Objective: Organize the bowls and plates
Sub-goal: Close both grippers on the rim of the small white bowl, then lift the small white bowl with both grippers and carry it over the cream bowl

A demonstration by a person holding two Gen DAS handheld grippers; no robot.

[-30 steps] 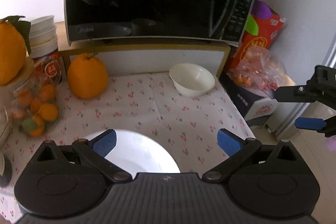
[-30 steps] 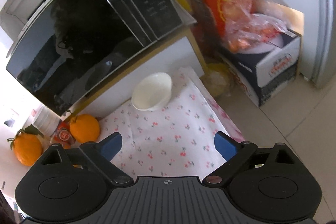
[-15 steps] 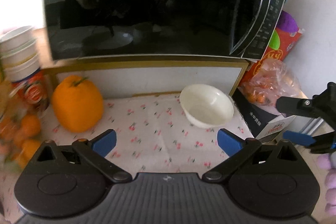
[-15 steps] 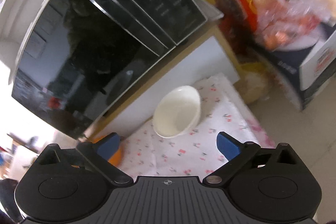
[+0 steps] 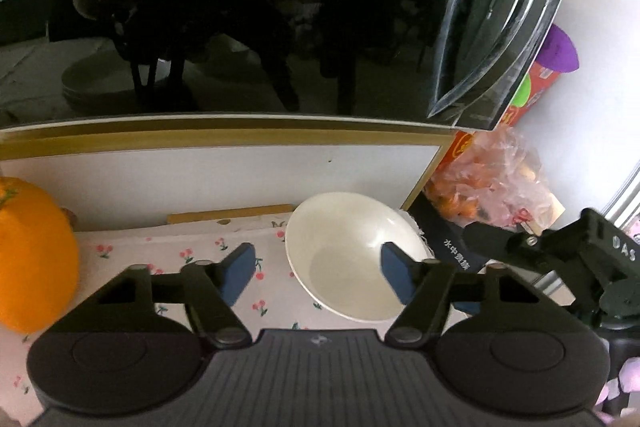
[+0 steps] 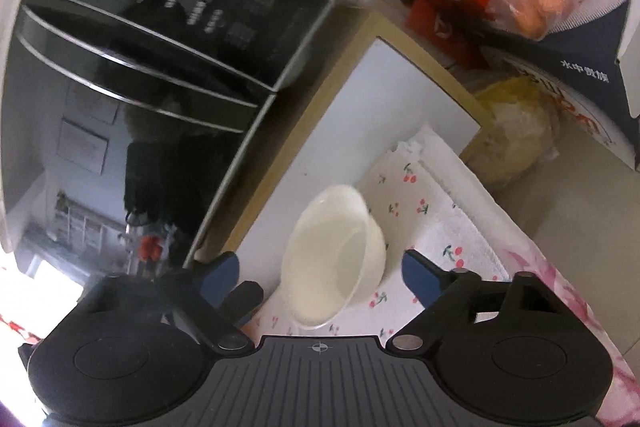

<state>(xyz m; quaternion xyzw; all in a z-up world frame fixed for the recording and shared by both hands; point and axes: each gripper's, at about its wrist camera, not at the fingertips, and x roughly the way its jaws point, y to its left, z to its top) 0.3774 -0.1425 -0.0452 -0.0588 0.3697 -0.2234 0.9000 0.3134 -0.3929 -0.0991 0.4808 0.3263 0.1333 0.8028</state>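
A white bowl (image 5: 352, 255) sits upright on the cherry-print cloth (image 5: 192, 259) covering the tabletop, near its far right corner, below the black microwave (image 5: 240, 11).

The left claw (image 5: 318, 277) has just been closing its jaws, which stand partly apart. The bowl's near left rim lies between the 2 blue pads: the right pad hangs over the bowl's inside, the left pad over the cloth outside the rim. No pad presses on the bowl, so nothing is gripped.

The right claw (image 6: 320, 277) has also just been narrowing but is wide apart. In the right wrist view the bowl (image 6: 334, 259) lies between its pads, clear of both.

A large orange fruit (image 5: 32, 259) rests at the left, well apart from the bowl.
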